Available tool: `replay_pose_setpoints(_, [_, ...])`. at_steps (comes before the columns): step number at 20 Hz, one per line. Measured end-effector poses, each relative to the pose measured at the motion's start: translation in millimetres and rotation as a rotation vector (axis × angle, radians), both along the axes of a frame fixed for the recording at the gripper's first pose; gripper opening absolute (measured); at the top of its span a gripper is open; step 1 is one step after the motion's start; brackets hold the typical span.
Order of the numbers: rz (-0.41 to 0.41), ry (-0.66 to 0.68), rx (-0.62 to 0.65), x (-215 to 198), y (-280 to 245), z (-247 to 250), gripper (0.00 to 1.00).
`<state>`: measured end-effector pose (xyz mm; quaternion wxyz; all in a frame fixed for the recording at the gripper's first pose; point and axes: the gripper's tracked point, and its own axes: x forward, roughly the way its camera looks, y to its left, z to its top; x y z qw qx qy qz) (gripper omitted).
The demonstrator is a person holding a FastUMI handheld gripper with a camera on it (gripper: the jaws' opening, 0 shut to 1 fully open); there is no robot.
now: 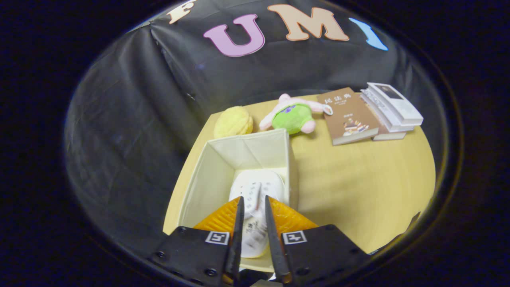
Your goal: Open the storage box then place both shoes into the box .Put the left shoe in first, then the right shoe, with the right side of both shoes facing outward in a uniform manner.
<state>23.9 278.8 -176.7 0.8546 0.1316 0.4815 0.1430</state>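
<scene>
An open cream fabric storage box (207,175) stands on the wooden table (358,179), near its left edge. A white shoe (257,185) lies inside the box along its right wall, toe pointing away from me. My gripper (254,198) is over the near part of the box. Its two fingers are close together, with the rear part of the shoe pinched between them. The shoe's heel end is partly hidden behind the fingers.
Just beyond the box lie a yellow plush ball (233,121) and a green and pink plush toy (293,115). A brown book (350,117) and a stack of white books (392,105) sit at the table's far right. Bare tabletop stretches right of the box.
</scene>
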Motion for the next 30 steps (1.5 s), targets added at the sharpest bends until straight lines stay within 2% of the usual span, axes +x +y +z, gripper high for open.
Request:
replay_pose_setpoints(6, [0.021,-0.11,-0.013,2.8,-26.8,15.5,1.0])
replay_pose_setpoints(14, [0.012,-0.344,-0.03,12.9,-93.4,73.5,1.0])
replay_pose_setpoints(22, [-0.082,-0.558,-0.048,18.3,-179.4,130.1,1.0])
replay_pose_setpoints(30, [-0.171,-0.749,-0.103,6.9,-258.0,178.8,1.0])
